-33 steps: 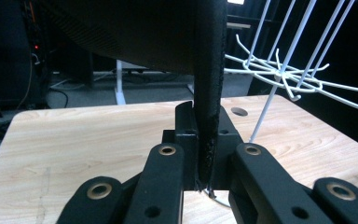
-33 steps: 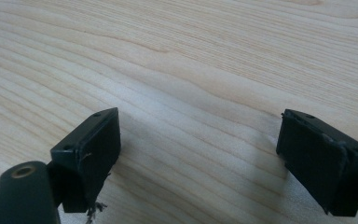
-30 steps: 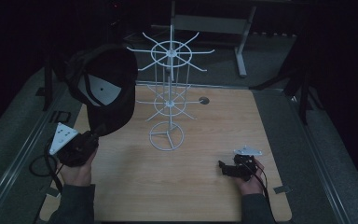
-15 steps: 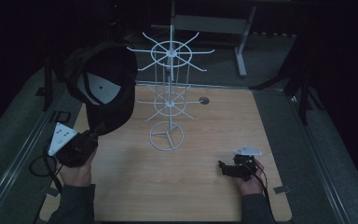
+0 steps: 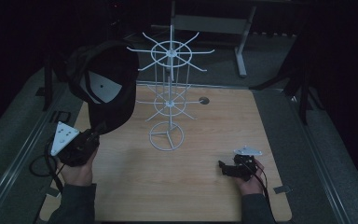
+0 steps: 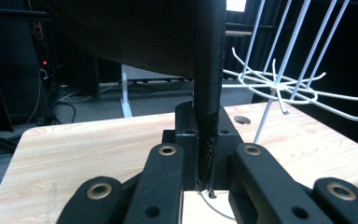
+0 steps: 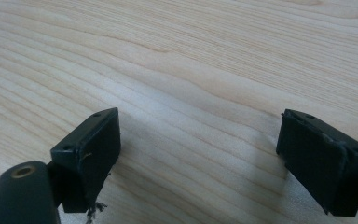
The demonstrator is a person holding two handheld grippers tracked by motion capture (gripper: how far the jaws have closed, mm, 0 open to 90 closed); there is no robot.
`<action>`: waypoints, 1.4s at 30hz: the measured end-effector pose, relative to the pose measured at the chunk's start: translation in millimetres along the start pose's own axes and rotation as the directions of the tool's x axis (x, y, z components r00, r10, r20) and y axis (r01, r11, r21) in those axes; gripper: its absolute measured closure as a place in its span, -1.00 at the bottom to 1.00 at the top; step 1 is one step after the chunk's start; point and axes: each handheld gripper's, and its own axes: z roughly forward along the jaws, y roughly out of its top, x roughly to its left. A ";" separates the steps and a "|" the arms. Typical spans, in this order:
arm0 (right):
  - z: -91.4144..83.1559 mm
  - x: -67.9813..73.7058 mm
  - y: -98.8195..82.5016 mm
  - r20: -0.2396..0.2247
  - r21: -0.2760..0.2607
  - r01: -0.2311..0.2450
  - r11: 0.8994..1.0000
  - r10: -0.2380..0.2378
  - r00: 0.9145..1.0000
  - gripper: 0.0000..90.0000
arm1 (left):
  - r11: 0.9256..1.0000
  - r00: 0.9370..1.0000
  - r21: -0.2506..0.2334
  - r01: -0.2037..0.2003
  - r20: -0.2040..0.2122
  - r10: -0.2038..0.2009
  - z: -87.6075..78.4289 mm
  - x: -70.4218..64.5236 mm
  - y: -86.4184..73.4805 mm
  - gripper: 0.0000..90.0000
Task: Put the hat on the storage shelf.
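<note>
A grey three-cornered plate dotted with small holes is carried on top of the black left gripper (image 5: 81,148). Brass-coloured rivets are set into its black linkage arms. A smaller grey plate is borne by the black right gripper (image 5: 230,168). Black cables are trailed from both. Dark grey sleeves (image 5: 77,205) are worn.

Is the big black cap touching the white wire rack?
Cannot tell. In the high view the black fabric cap, clamped by the left gripper, overlaps the white wire rack; no view shows contact or a gap plainly.

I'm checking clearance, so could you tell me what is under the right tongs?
Bare wooden table lies under the open right tongs, nothing between them. Whatever sits beneath the hand is covered.
</note>
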 end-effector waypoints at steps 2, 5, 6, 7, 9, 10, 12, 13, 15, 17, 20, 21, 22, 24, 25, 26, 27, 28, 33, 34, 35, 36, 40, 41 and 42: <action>0.0 0.0 0.0 0.000 0.000 0.000 1.000 0.000 1.000 -0.71 | 1.000 1.000 -0.003 0.000 0.000 0.000 0.2 -0.3 0.5 0.91; 0.0 0.0 0.0 0.000 0.000 0.000 1.000 0.000 1.000 -0.71 | 1.000 1.000 -0.005 -0.002 -0.001 0.002 0.7 -1.0 1.0 0.91; 0.0 0.0 0.0 0.000 0.000 0.000 1.000 0.000 1.000 -0.71 | 1.000 1.000 -0.006 -0.005 0.000 0.005 1.0 -1.7 1.2 0.91; 0.0 0.0 0.0 0.000 0.000 0.000 1.000 0.000 1.000 -0.71 | 1.000 1.000 -0.006 -0.006 0.001 0.006 1.2 -2.0 1.2 0.91; 0.0 0.0 0.0 0.000 0.000 0.000 1.000 0.000 1.000 -0.71 | 1.000 1.000 -0.005 -0.008 0.004 0.009 1.5 -2.6 1.3 0.91; 0.0 0.0 0.0 0.000 0.000 0.000 1.000 0.000 1.000 -0.71 | 1.000 1.000 -0.005 -0.015 0.005 0.015 2.1 -4.0 1.5 0.91; 0.0 0.0 0.0 0.000 0.000 0.000 1.000 0.000 1.000 -0.71 | 1.000 1.000 -0.006 -0.020 0.008 0.020 2.3 -4.8 1.4 0.91; 0.0 0.0 0.0 0.000 0.000 -0.001 1.000 0.001 1.000 -0.71 | 1.000 1.000 -0.009 -0.021 0.008 0.021 2.4 -5.5 1.2 0.91; 0.0 0.0 0.0 0.000 0.001 -0.001 1.000 0.001 1.000 -0.71 | 1.000 1.000 -0.009 -0.028 0.006 0.029 2.3 -6.0 1.2 0.91; 0.0 0.1 0.0 0.000 0.001 -0.001 1.000 0.001 1.000 -0.70 | 0.999 0.999 -0.012 -0.043 -0.003 0.043 2.5 -7.5 0.7 0.91; 0.0 0.1 0.0 0.000 0.001 -0.001 1.000 0.001 1.000 -0.70 | 0.998 0.998 -0.016 -0.066 -0.011 0.065 2.4 -9.6 -0.2 0.91; 0.0 0.1 0.0 0.000 0.001 -0.001 1.000 0.001 1.000 -0.70 | 0.997 0.997 -0.019 -0.077 -0.016 0.077 2.2 -10.4 -0.5 0.91; 0.0 0.1 0.0 0.000 0.001 -0.001 1.000 0.001 1.000 -0.71 | 0.996 0.996 -0.020 -0.088 -0.020 0.088 2.0 -11.3 -0.8 0.91; 0.0 0.1 0.0 0.000 0.001 -0.001 1.000 0.001 1.000 -0.71 | 0.995 0.995 -0.020 -0.102 -0.023 0.101 1.8 -12.5 -1.2 0.91; 0.0 0.1 0.0 0.000 0.001 -0.001 1.000 0.001 1.000 -0.71 | 0.994 0.994 -0.022 -0.104 -0.023 0.103 2.1 -13.0 -1.5 0.91; 0.0 0.1 0.0 0.000 0.001 -0.001 1.000 0.001 1.000 -0.71 | 0.994 0.994 -0.020 -0.108 -0.025 0.107 2.2 -13.5 -1.8 0.91; 0.0 0.1 0.0 0.000 0.001 -0.001 1.000 0.001 1.000 -0.71 | 0.994 0.993 -0.018 -0.111 -0.027 0.111 2.4 -14.0 -1.9 0.91; 0.0 0.1 0.0 0.000 0.000 -0.001 1.000 0.001 1.000 -0.71 | 0.993 0.993 -0.015 -0.116 -0.027 0.115 2.5 -14.4 -2.1 0.91; 0.0 0.1 0.0 0.000 0.000 -0.001 1.000 0.001 1.000 -0.71 | 0.989 0.989 -0.012 -0.147 -0.034 0.146 4.3 -18.1 -3.8 0.91; 0.0 0.1 0.0 0.000 0.001 -0.002 1.000 0.002 1.000 -0.71 | 0.988 0.988 -0.011 -0.154 -0.036 0.153 4.6 -18.9 -4.3 0.91; 0.0 0.1 0.0 0.000 0.001 -0.001 1.000 0.001 1.000 -0.71 | 0.987 0.986 -0.010 -0.163 -0.039 0.163 5.0 -19.6 -4.7 0.91; 0.0 0.1 0.0 0.000 0.001 -0.002 1.000 0.002 1.000 -0.71 | 0.985 0.984 -0.008 -0.171 -0.041 0.171 5.1 -20.2 -5.1 0.91; 0.0 0.1 0.0 0.000 0.001 -0.001 1.000 0.001 1.000 -0.71 | 0.981 0.980 -0.004 -0.193 -0.048 0.193 6.5 -22.1 -6.5 0.91; 0.0 0.1 0.0 0.000 0.001 -0.002 1.000 0.002 1.000 -0.71 | 0.980 0.978 -0.002 -0.201 -0.051 0.201 6.8 -22.5 -6.9 0.91; 0.0 0.1 0.0 0.000 0.001 -0.002 1.000 0.002 1.000 -0.71 | 0.978 0.976 -0.001 -0.209 -0.055 0.209 7.1 -23.0 -7.4 0.91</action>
